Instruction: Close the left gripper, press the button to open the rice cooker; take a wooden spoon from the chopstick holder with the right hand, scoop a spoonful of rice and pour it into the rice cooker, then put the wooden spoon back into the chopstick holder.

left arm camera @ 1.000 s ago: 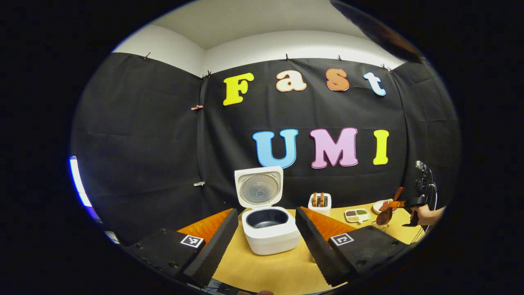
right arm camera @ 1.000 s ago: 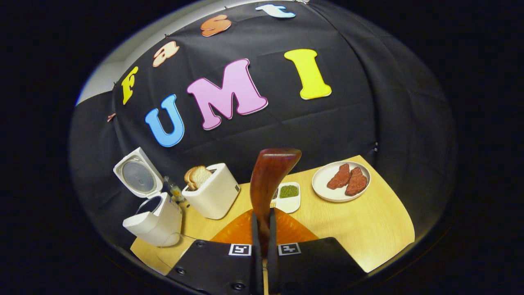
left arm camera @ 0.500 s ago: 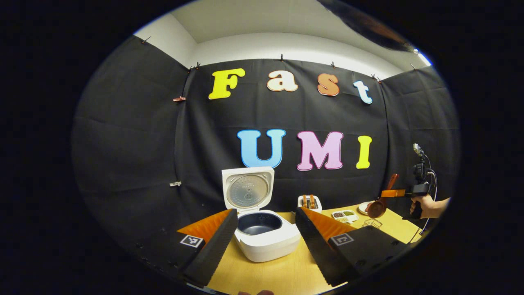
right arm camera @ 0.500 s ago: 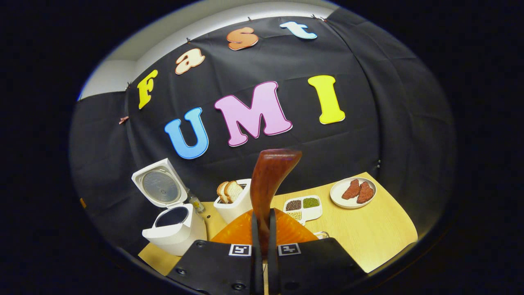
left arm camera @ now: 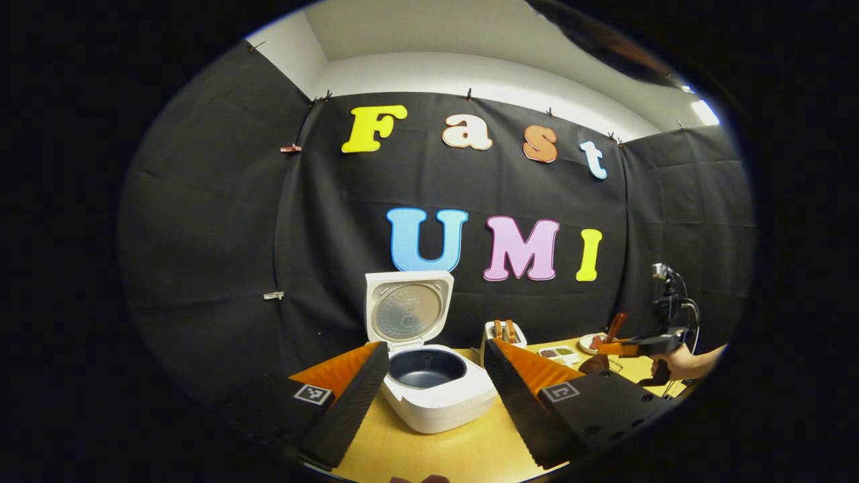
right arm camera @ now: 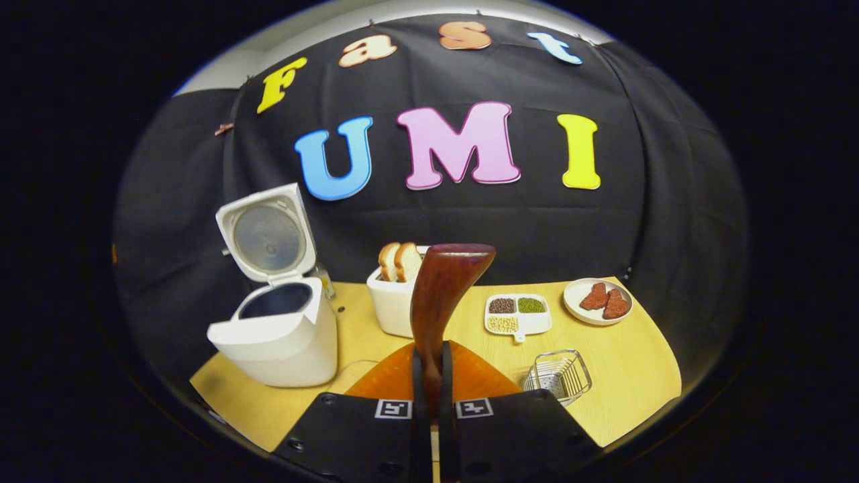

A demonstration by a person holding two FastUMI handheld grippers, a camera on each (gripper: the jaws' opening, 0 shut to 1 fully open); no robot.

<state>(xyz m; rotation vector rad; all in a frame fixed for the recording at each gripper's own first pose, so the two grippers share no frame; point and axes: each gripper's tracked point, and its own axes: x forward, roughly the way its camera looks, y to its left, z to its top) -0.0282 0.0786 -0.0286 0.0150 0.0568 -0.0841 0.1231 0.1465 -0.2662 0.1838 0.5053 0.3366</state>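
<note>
Spoon's out of the holder and coming back down. Wooden spoon (right arm camera: 439,295) clamped tight between the right gripper (right arm camera: 429,376) fingers, handle end sticking up toward the camera, bowl hanging below out of the right gripper view. From the left gripper view that rig sat higher half a sec ago; now it's dropped lower over the far table corner, spoon bowl (left arm camera: 593,364) close above the tabletop near the tray. Wire chopstick holder (right arm camera: 557,376) stands bare just right of the fingers. Grain tray (right arm camera: 517,313) w/ three compartments is ahead, between toaster (right arm camera: 396,302) and meat plate (right arm camera: 597,302). My read: lining up for the scoop, nothing scooped yet. Rice cooker (left arm camera: 433,386) lid already up, dark pot open, so button step's done. Left gripper (left arm camera: 436,376) hovers short of the cooker, jaws spread wide, holding nothing. Next needs a dip into the tray, then a level carry left to the pot.
</note>
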